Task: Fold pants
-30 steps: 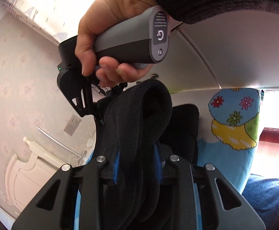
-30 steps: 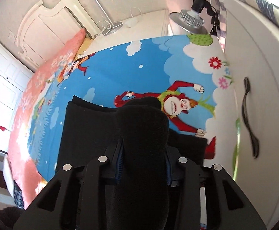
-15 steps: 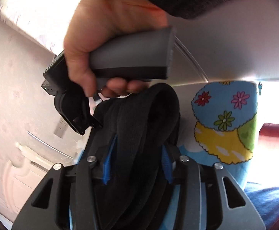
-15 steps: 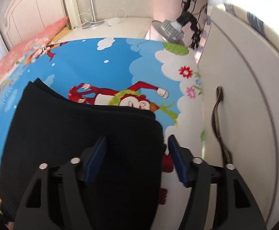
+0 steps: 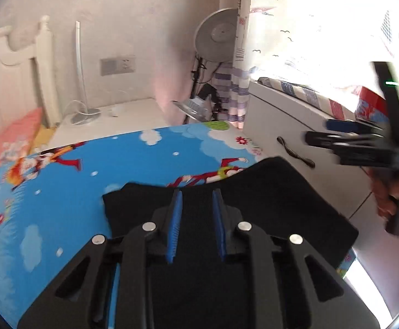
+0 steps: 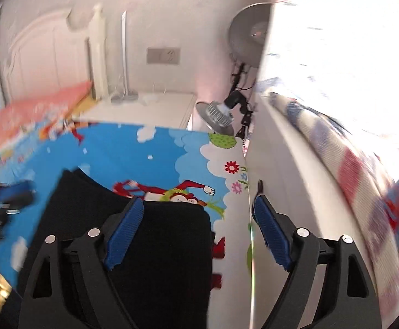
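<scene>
Left jaws narrow over cloth, grip unclear; right jaws wide, empty.
Black pants point(image 5: 268, 200) lie folded on the cartoon bedsheet point(image 5: 62, 192).

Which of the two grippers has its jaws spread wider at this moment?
The right gripper: its blue pads stand far apart above the black pants. The left gripper shows only a narrow gap.

Both wrist views close above pants point(image 5: 268, 192)
</scene>
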`<state>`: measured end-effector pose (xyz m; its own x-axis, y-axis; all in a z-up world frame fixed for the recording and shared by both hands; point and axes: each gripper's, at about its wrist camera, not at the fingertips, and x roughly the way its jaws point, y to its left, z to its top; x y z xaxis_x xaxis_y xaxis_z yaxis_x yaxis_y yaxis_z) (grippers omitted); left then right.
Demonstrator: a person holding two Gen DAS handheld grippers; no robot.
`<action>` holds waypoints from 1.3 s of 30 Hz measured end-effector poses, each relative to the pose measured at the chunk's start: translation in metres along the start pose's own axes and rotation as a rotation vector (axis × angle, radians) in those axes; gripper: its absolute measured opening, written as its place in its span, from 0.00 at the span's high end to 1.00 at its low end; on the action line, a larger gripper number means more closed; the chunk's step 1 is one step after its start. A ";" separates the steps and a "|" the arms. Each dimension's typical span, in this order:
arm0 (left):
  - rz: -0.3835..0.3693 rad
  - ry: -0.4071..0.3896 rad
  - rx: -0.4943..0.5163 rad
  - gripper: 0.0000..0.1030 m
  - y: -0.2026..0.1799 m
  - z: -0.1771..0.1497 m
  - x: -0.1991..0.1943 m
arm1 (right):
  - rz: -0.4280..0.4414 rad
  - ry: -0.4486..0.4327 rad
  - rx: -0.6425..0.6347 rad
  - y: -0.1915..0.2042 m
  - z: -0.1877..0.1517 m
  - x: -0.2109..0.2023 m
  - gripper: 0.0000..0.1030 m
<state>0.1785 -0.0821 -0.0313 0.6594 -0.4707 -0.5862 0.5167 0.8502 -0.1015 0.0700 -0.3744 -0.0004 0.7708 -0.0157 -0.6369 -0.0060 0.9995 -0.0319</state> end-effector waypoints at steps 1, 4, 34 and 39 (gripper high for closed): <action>-0.055 0.019 -0.008 0.79 -0.002 0.007 0.013 | -0.005 0.008 0.031 0.000 -0.006 -0.009 0.22; -0.195 0.088 0.040 0.79 -0.029 0.032 0.058 | -0.086 0.078 0.021 0.017 -0.039 -0.013 0.22; -0.236 0.339 0.114 0.82 -0.110 0.008 0.156 | -0.115 0.298 0.208 -0.003 -0.116 0.059 0.26; -0.188 0.313 0.071 0.82 -0.096 -0.011 0.112 | -0.120 0.290 0.206 -0.002 -0.117 0.058 0.25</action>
<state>0.1966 -0.2137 -0.0959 0.3563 -0.5125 -0.7813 0.6568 0.7321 -0.1807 0.0407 -0.3807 -0.1272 0.5457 -0.1113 -0.8306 0.2246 0.9743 0.0171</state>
